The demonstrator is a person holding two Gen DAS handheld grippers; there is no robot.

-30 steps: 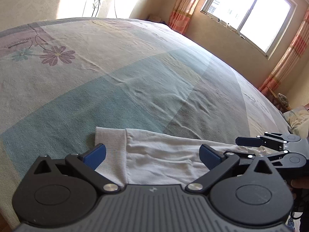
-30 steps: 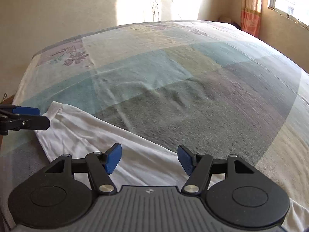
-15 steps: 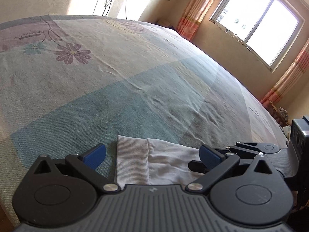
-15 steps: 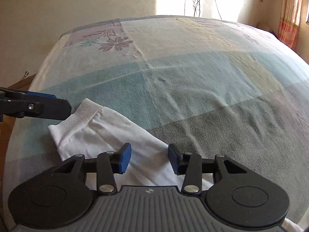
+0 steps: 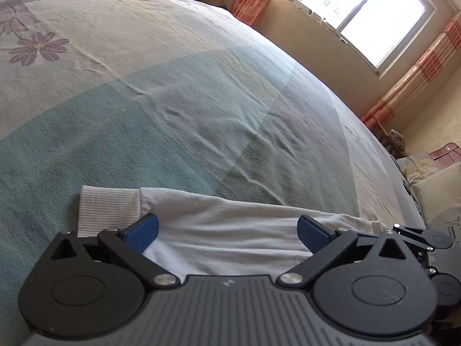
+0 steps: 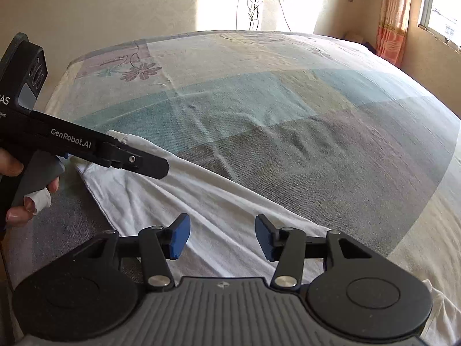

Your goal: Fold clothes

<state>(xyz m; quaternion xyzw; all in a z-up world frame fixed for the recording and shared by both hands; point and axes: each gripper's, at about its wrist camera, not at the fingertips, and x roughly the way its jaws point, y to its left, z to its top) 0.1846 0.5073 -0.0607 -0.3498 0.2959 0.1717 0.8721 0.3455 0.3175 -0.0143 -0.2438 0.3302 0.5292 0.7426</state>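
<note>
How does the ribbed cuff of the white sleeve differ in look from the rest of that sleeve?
The ribbed cuff has fine ridges and a greyish tint; the sleeve beyond it is smooth, plain white cloth. The cuff lies flat, while the sleeve shows soft creases. Both rest on the bedsheet.

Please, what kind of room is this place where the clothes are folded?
Most likely a bedroom in a home. A wide bed with a patchwork floral sheet fills the view, pillows lie at one end, and a curtained window is in the wall.
</note>
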